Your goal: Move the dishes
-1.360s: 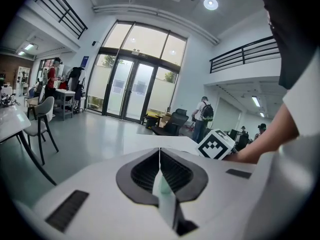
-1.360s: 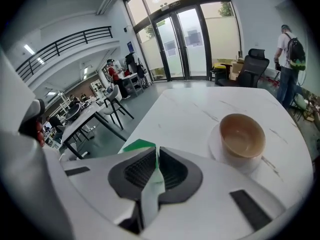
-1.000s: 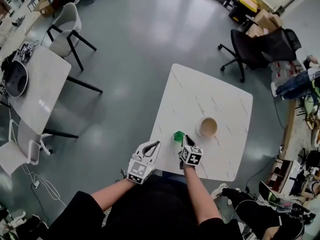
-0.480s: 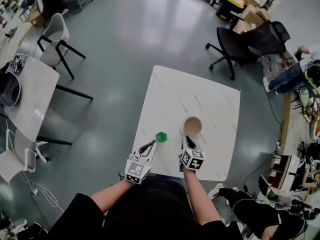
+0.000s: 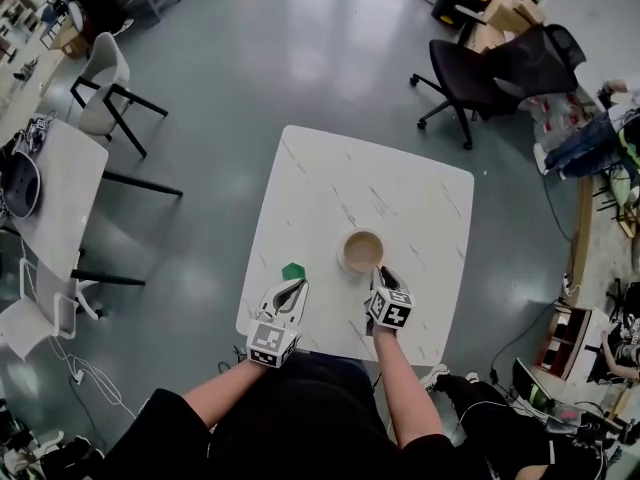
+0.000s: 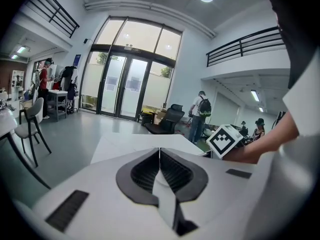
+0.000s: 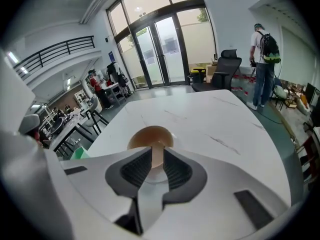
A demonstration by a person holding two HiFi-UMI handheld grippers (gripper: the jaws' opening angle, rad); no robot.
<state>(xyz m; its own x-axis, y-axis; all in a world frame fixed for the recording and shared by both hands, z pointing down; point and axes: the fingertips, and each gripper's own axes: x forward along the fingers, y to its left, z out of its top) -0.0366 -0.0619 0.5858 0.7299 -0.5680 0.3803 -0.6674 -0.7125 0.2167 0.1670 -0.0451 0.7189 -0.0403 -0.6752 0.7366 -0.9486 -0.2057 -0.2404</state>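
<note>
A brown bowl stands on the white marble table, right of its near middle. A small green thing lies to the bowl's left, near the front edge. My right gripper points at the bowl's near right side. In the right gripper view its jaws stand a narrow gap apart, and the bowl shows just beyond them, not pinched. My left gripper sits right behind the green thing. Its jaws are shut with nothing between them.
A black office chair stands beyond the table's far right corner. A second white table and a white chair are at the left. Clutter and boxes line the right side. People stand far off.
Both grippers have slid to the right along the table's near edge. The right one went from beside the green thing to the bowl. The left one reached the green thing. Bowl and green thing stayed put.
</note>
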